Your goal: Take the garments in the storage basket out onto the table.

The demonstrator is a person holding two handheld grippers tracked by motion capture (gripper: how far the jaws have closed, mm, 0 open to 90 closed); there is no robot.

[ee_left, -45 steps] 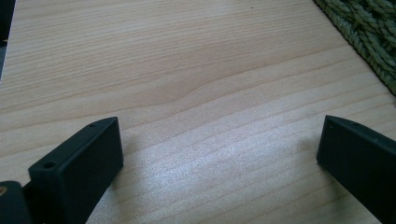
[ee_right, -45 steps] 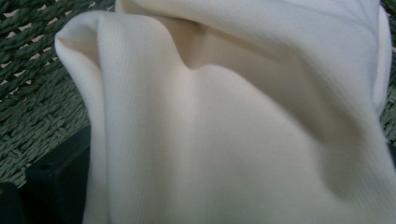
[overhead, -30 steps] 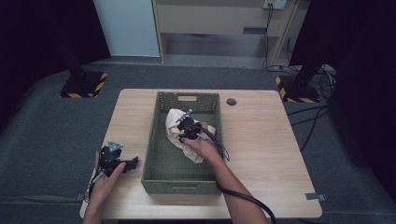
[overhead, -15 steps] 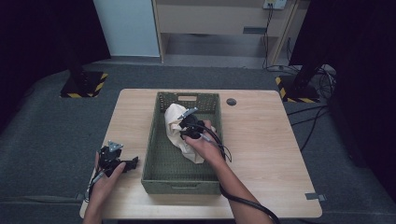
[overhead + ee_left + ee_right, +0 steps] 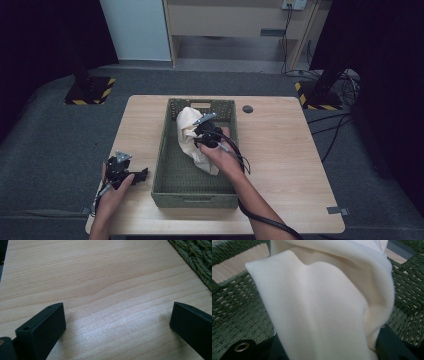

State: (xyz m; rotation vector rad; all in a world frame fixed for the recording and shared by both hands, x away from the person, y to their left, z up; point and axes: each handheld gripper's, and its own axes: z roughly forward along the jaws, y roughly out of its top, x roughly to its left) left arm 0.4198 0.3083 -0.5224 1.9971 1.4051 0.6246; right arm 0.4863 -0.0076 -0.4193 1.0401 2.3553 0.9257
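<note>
A cream cloth (image 5: pixel 191 142) hangs bunched over the inside of a green woven basket (image 5: pixel 163 155) in the middle of the wooden table (image 5: pixel 280 150). My right gripper (image 5: pixel 202 133) is shut on the cloth's upper part and holds it lifted above the basket floor. In the right gripper view the cloth (image 5: pixel 319 305) drapes between the jaws, with the basket weave (image 5: pixel 234 312) behind it. My left gripper (image 5: pixel 141 175) rests open on the table to the left of the basket. In the left gripper view its jaws stand wide over bare wood (image 5: pixel 100 272), and the basket corner (image 5: pixel 198 255) is at the upper right.
A small black round disc (image 5: pixel 247 108) lies on the table beyond the basket's far right corner. Stand bases with yellow-black stripes (image 5: pixel 90 92) (image 5: pixel 320 97) sit on the grey floor behind the table. Cables (image 5: pixel 345 80) trail at the right.
My right gripper has risen and drawn the cream cloth up with it, so the cloth now stands taller in the basket. The left gripper has stayed where it was.
</note>
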